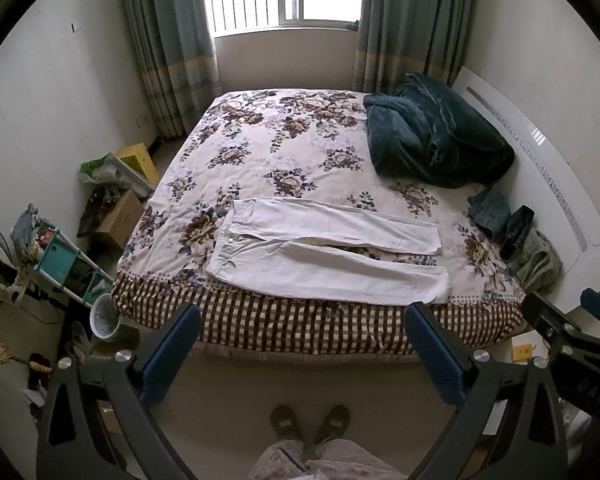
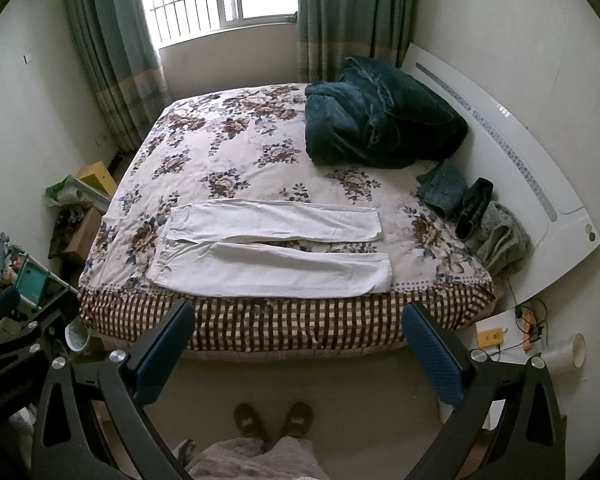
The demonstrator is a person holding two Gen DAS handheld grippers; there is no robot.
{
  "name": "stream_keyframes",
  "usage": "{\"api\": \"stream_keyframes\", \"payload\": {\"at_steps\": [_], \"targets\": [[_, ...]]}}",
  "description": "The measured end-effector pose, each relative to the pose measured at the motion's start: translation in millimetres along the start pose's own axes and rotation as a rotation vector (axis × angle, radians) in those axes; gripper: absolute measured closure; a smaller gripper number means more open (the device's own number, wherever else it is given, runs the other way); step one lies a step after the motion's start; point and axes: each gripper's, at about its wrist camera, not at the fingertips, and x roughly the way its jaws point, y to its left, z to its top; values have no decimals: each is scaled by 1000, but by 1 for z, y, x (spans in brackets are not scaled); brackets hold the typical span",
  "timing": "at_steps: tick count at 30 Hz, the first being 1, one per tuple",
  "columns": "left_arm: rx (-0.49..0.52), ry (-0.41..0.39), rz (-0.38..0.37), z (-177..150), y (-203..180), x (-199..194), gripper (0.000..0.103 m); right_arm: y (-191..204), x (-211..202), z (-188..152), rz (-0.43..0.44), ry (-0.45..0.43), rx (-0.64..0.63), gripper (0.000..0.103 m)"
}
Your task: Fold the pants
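Note:
White pants (image 1: 328, 252) lie flat on the floral bedspread (image 1: 292, 148) near the bed's front edge, waistband to the left, both legs stretched right with a narrow gap between them. They also show in the right wrist view (image 2: 272, 252). My left gripper (image 1: 302, 320) is open and empty, held in the air in front of the bed, short of the pants. My right gripper (image 2: 298, 316) is open and empty too, at about the same distance. The right gripper's body shows at the right edge of the left wrist view (image 1: 572, 332).
A dark green blanket (image 1: 432, 136) is heaped at the far right of the bed. Folded clothes (image 1: 512, 236) lie by the white headboard (image 1: 540, 152). Boxes, a teal rack (image 1: 60, 264) and a bin (image 1: 106, 318) crowd the floor on the left. My feet (image 1: 310, 420) stand before the bed.

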Motion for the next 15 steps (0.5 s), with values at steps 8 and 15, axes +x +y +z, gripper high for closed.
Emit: {"api": "stream_keyframes", "payload": {"at_steps": [8, 15], "targets": [[2, -5, 0, 14, -14, -11, 0, 6, -7, 9, 3, -3, 5, 0], [6, -5, 3, 18, -16, -9, 0, 17, -17, 13, 7, -4, 2, 0]]}}
